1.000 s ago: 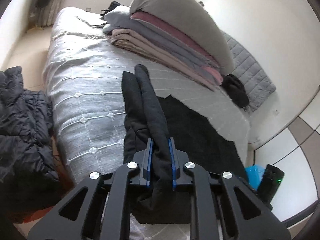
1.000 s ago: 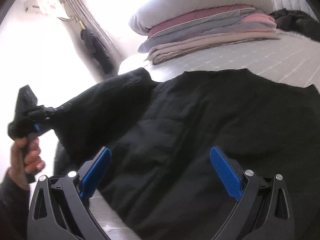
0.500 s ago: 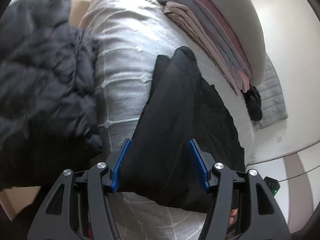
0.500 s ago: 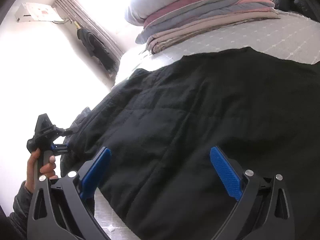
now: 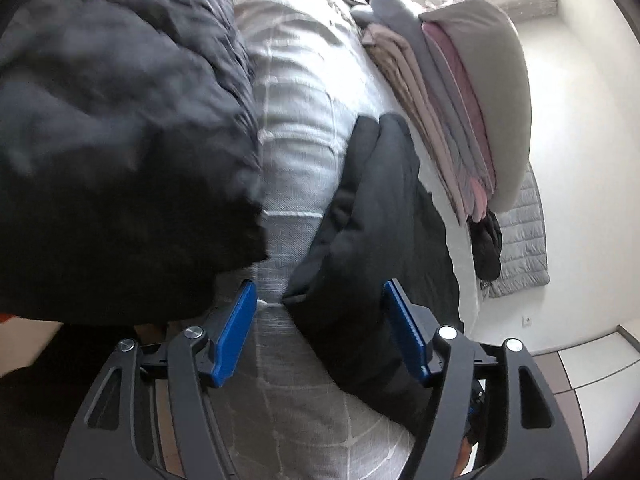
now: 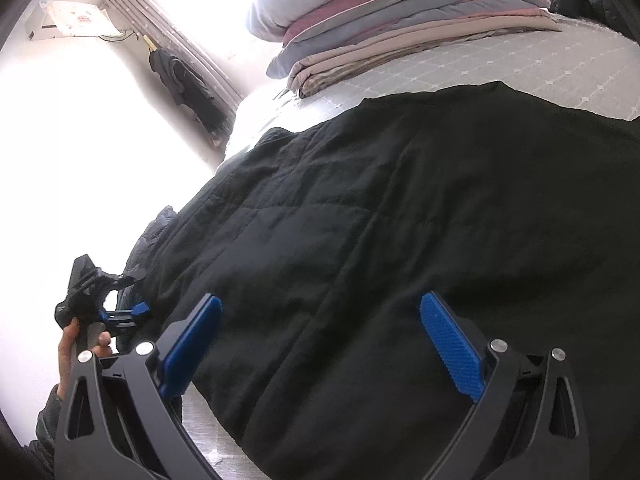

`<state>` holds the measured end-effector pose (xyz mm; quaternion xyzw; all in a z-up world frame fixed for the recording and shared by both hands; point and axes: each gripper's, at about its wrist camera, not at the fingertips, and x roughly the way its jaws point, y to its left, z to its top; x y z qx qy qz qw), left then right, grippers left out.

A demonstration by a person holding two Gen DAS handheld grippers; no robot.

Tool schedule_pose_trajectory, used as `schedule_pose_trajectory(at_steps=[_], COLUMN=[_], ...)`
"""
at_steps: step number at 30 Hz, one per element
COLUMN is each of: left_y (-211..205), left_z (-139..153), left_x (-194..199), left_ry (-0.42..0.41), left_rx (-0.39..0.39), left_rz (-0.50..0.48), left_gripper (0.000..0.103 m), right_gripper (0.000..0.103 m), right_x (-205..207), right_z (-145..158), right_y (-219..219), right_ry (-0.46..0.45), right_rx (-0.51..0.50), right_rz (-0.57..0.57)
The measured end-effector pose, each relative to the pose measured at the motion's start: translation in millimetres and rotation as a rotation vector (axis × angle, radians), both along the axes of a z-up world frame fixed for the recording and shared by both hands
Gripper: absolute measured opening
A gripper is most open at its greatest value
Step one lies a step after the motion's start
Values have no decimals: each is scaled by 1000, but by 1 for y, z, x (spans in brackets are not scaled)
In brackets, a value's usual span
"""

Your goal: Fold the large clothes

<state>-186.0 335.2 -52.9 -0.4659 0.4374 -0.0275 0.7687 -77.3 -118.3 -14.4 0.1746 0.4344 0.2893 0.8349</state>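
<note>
A large black quilted garment (image 6: 400, 240) lies spread on the bed; in the left wrist view (image 5: 372, 248) its folded sleeve edge lies on the grey-white bedspread (image 5: 296, 128). My left gripper (image 5: 320, 308) is open and empty, just short of the garment's near edge. It also shows in the right wrist view (image 6: 120, 308), held in a hand beside the garment's left edge. My right gripper (image 6: 324, 332) is open and empty, low over the garment's near part.
A dark puffy jacket (image 5: 112, 120) hangs at the bed's left side, close to my left gripper. A stack of folded blankets with a pillow on top (image 6: 400, 20) (image 5: 460, 100) sits at the far side of the bed. A small black cloth (image 5: 486, 240) lies past the stack.
My left gripper opened and let go of the black sleeve, which now lies on the garment. It then drew back toward the bed's left edge. The right gripper stayed open and barely moved.
</note>
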Motion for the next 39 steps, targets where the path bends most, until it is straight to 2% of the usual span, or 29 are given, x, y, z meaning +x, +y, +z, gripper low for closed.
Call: schedule_pose_trajectory(at_steps=[4,6,7,8,9,10,11,12,13,14,15,17,18,22,25,27,31,35,39], left_y=[-16,-21,-24,-25,-26,-29,-30,-33,-38,-42,-47,-64,-75,-124,-182,-217,-308,-387,-460], left_z=[-11,-11,-9,-7,-3,4,9,16,24,33,42,70,85,135,165,174,177,164,137], left_x=[24,34,37,38,38,37,36,35,35,36,37,39,42,53,63,65,69,69,62], left_ry=[-26,-30,-45,-54,-69,-96,-113,-135,-162,-183,-208,-269,-299,-388,-429,-439,-439,-425,-393], left_rx=[-27,-9,4,14,19,13,11,9,4,2,-5,5,17,61,91,101,119,123,176], left_rz=[14,31,41,44,41,35,30,23,12,3,-8,-46,-72,-184,-294,-348,-480,-598,-731], left_gripper=[64,64,60,42,35,33,30,28,27,26,25,25,25,25,25,25,25,25,25], right_gripper=[96,96,96,96,96,96,96,96,97,98,98,98,97,97,98,98,98,98,98], right_x=[0,-2,-5,-9,-15,-25,-30,-32,-25,-22,-22,-16,-12,-10,-10,-12,-23,-27,-31], right_z=[-2,-1,1,5,11,18,20,17,-2,-14,-14,-2,7,25,19,13,-6,-45,-79], right_y=[1,4,8,13,18,28,36,46,57,62,63,46,22,-61,-118,-159,-222,-248,-268], right_ry=[4,-3,-20,-51,-96,-167,-195,-188,-78,-35,-51,5,47,92,179,219,236,283,275], right_rx=[-9,-33,-70,-117,-171,-253,-296,-337,-346,-371,-378,-240,-53,246,422,526,665,824,1065], right_rz=[3,9,13,11,8,15,29,57,118,132,141,141,130,-7,-81,-124,-199,-224,-222])
